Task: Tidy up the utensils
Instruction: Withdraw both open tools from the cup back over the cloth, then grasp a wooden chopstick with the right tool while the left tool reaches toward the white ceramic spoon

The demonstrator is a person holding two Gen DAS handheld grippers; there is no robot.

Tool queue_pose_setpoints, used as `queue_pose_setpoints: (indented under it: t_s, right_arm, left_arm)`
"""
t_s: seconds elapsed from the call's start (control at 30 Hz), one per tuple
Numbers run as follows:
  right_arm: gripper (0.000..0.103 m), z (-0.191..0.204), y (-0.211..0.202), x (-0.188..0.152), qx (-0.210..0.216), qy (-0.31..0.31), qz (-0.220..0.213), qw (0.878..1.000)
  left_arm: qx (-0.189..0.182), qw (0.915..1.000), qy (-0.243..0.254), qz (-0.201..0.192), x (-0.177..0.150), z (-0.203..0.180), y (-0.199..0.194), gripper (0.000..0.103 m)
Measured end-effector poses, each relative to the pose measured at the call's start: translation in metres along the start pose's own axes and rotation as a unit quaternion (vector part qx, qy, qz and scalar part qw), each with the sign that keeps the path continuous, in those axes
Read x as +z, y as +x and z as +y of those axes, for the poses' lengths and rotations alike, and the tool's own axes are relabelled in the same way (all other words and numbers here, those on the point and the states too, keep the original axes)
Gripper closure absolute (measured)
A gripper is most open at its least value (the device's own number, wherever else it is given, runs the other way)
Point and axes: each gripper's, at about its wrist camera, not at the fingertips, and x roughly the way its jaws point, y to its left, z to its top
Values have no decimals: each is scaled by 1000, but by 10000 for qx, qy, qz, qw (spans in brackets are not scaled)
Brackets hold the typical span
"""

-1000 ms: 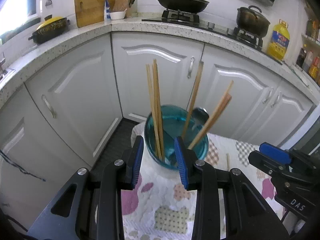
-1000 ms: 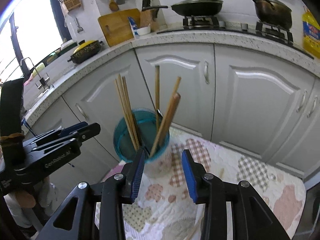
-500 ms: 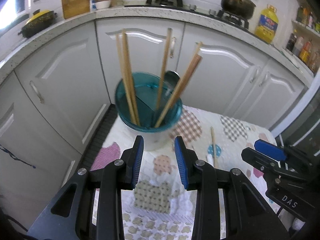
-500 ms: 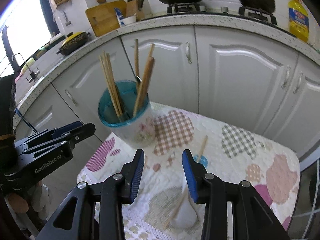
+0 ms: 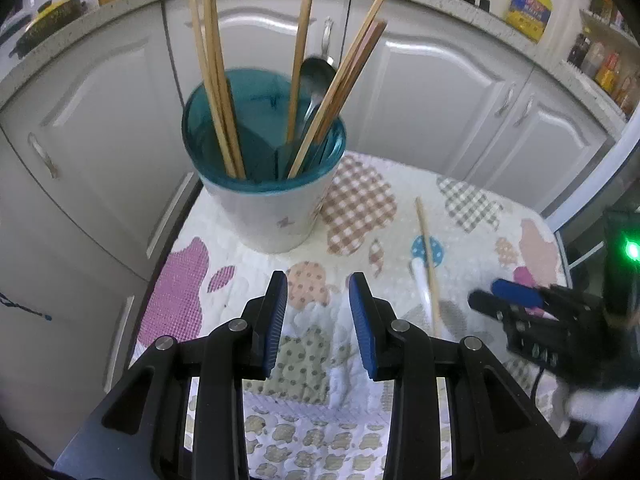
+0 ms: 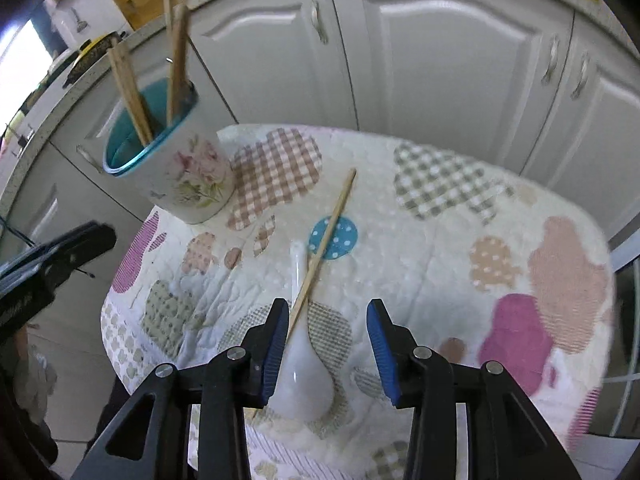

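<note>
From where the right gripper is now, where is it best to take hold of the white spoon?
Probably the white spoon by its narrow handle, from above with jaws across it. The bowl looks too wide and smooth. The loose chopstick lies over the handle, so grip clear of it.

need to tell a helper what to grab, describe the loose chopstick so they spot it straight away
On the patchwork cloth, right of the floral utensil cup, a single wooden chopstick lies flat across a white spoon. Every other chopstick stands in the cup.
</note>
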Motion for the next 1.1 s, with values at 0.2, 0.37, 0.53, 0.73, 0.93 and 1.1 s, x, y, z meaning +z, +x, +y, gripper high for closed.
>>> queue_pose_setpoints:
  t_s: [0.2, 0.37, 0.53, 0.73, 0.93, 1.1]
  right_arm:
    - [73, -8, 39, 37, 111, 217, 160, 9996]
    - [78, -10, 77, 69, 38, 240, 421, 9988]
    - [92, -13, 85, 72, 104, -45, 458, 9989]
    - [93, -44, 49, 30, 312, 52, 620, 9976]
    - [93, -79, 28, -12, 489, 536, 616, 9955]
    - [93, -91, 23, -23, 504, 612, 595, 9951]
  left_arm:
    - [-21, 9997, -5, 261, -5, 5, 18, 72]
    - [-116, 9987, 24, 493, -6, 3, 33, 72]
    - [-252, 9973, 156, 665, -5, -9, 47, 72]
    - [-738, 9929, 278, 896, 4, -34, 72, 72]
    - [-1151, 9853, 533, 1143, 3, -66, 86, 72]
    - [-1547, 9747, 762, 1421, -13, -88, 89, 72]
